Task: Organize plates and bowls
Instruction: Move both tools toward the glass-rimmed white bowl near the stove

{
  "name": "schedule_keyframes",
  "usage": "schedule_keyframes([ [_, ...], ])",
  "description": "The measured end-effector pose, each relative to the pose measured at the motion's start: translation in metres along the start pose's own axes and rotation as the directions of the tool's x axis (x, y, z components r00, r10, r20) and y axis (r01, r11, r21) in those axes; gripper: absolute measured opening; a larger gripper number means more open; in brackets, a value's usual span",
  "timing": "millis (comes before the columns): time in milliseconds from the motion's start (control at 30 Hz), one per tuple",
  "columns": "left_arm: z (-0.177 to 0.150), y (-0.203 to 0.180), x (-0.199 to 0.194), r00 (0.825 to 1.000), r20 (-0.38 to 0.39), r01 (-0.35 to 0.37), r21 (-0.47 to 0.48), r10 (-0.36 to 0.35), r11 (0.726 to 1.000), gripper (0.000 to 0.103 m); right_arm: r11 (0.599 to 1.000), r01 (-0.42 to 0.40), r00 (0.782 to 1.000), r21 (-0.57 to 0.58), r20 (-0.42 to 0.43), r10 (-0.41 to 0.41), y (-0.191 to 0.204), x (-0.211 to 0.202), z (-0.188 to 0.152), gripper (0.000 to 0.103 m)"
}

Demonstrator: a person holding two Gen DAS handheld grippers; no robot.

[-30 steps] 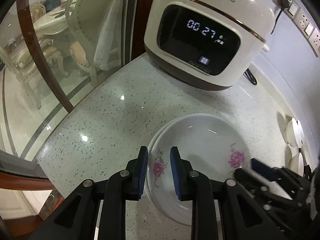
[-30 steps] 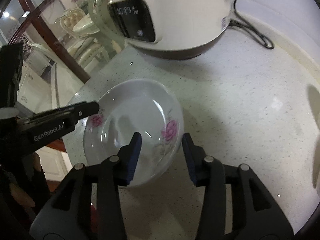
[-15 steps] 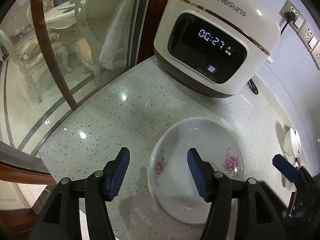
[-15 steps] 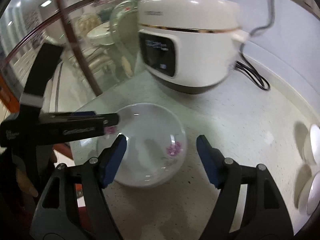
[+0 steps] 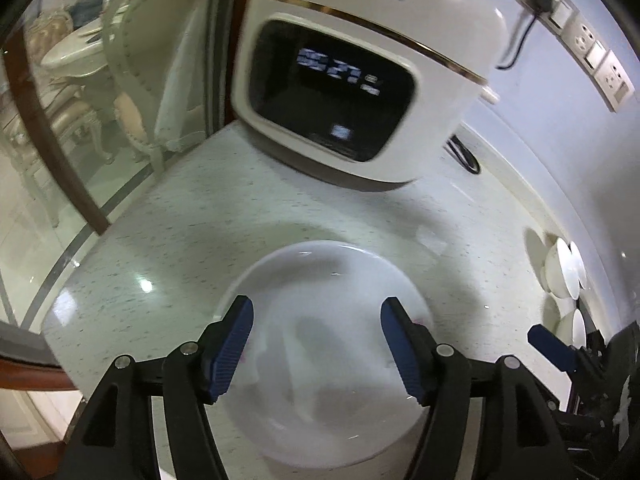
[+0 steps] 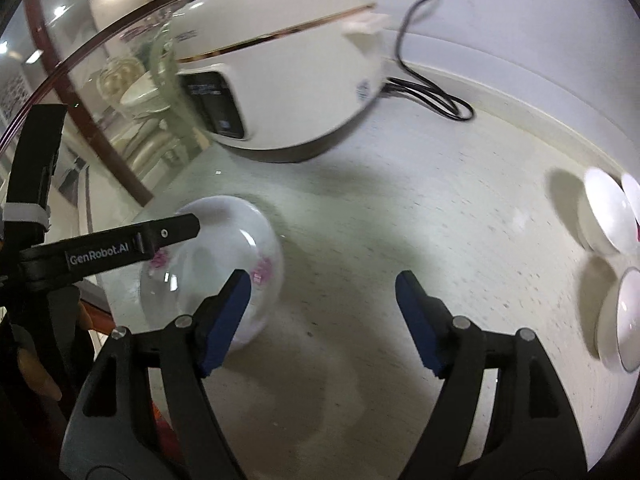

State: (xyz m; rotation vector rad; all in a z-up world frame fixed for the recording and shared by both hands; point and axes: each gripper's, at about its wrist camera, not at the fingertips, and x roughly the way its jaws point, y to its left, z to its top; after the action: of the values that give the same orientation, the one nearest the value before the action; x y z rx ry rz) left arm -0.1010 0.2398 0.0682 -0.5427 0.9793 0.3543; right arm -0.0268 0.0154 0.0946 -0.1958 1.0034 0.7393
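White plate [image 6: 224,264] — pink flowers

both wrist views downward, sharing plate [image 5: 320,320]

Glossy white ceramic plate [image 5: 328,304], polished speckled stone countertop [image 5: 180,232], shiny plastic cooker [image 5: 360,80], matt black tool [image 5: 316,344].

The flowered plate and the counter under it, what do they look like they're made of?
The plate looks like glazed white ceramic or porcelain: glossy, with sharp light glints and printed pink flowers. The counter looks like polished stone or a stone composite: pale, finely speckled, mirroring ceiling lights. Motion blur leaves both open.
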Motion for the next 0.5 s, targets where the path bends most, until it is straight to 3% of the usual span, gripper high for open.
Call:
schedule_keyframes([
  [267, 0.003, -0.046, 0.021, 0.995, -0.05, 0.088, 0.095, -0.083, 0.992, 0.068, 0.99, 0.049, 0.998, 0.136, -0.038, -0.044, -0.052, -0.006, -0.018, 0.078],
  [500, -0.009, -0.118, 0.043, 0.967, -0.159, 0.229, 0.223, -0.196, 0.947, 0.074, 0.951, 0.108, 0.994, 0.29, -0.051, -0.098, -0.113, -0.032, -0.043, 0.078],
])
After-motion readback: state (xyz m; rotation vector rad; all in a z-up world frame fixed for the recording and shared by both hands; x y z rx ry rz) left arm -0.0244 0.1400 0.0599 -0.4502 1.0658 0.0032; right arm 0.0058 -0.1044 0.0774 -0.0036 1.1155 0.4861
